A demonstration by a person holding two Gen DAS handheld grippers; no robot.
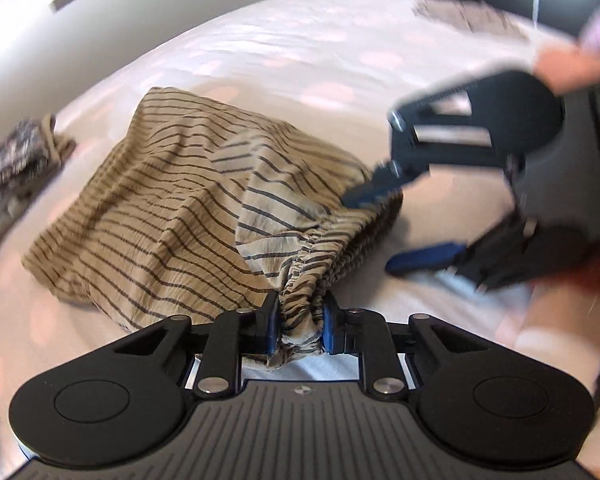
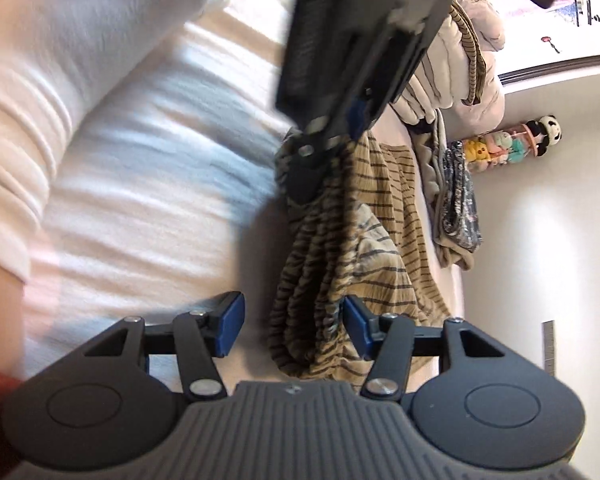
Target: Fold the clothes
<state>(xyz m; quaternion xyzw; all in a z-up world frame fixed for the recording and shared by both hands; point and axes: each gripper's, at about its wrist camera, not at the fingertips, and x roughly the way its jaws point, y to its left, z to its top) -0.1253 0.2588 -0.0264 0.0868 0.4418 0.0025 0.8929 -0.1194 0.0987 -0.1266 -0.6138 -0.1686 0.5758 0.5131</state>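
Note:
A tan garment with dark stripes lies bunched on the white bed. My left gripper is shut on its gathered elastic waistband. My right gripper shows in the left wrist view at the right, open, its upper finger touching the garment's right edge. In the right wrist view the striped garment hangs from the left gripper above, and my right gripper is open with the bunched waistband partly between its blue pads.
The bed sheet is white with pale pink dots. A dark patterned folded cloth lies at the left edge. A pile of clothes, a patterned cloth and plush toys sit near the wall.

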